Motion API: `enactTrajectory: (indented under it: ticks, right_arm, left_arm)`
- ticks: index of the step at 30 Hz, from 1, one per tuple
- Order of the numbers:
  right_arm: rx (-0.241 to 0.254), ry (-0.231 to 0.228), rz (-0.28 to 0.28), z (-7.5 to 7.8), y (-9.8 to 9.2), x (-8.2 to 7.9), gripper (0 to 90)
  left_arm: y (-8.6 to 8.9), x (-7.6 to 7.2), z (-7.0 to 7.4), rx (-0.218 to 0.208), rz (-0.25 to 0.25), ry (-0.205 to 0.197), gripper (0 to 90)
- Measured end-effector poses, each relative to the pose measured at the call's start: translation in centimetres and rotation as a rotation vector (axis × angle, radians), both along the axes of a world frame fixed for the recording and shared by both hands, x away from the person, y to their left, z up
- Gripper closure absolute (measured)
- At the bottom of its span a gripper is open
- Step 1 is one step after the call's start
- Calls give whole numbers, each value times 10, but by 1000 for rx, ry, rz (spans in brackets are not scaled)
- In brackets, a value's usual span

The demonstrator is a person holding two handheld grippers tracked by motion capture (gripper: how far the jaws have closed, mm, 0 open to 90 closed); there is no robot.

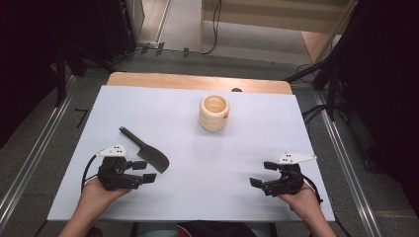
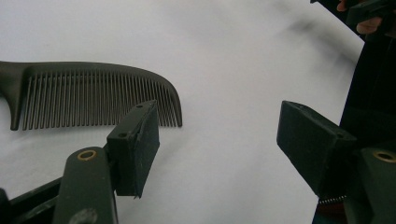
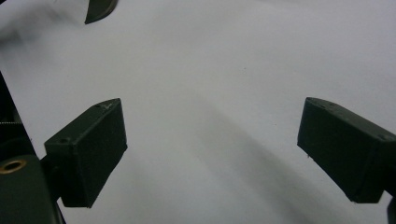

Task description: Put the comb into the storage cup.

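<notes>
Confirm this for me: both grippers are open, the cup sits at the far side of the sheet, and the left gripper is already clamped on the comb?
Not quite. The left gripper is open too, jaws wide apart, and holds nothing. The comb lies flat on the white sheet just beyond one jaw, as the left gripper view shows. The right gripper is open, and the cup is at the far side.

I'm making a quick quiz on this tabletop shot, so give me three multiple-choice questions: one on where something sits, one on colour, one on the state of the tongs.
1. Where does the comb lie?
A. inside the cup
B. flat on the white sheet, just beyond the left tongs
C. between the right tongs' jaws

2. What colour is the cup?
A. cream
B. blue
C. black

3. How do the right tongs stand?
A. shut on the comb
B. shut on nothing
C. open, holding nothing

Answers: 1 B, the left gripper view shows its teeth on the sheet past the jaws. 2 A, the high view shows a pale ribbed cup. 3 C, the right gripper view shows bare sheet between wide-apart jaws.
</notes>
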State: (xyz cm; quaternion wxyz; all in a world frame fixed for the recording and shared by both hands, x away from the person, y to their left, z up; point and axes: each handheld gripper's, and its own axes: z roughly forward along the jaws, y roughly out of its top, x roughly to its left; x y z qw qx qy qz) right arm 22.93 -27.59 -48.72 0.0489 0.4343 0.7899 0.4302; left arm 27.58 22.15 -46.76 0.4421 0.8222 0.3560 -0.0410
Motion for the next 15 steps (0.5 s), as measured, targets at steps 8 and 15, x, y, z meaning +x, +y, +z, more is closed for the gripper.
enactTrajectory:
  ticks: [8, 15]
  right_arm:
    - [6, 2, 11, 1, -1, 0, 67]
    - [5, 7, 9, 1, -2, 1, 67]
  left_arm:
    - [-2, 0, -1, 3, -8, 8, 303]
    - [-2, 1, -2, 8, -16, 15, 302]
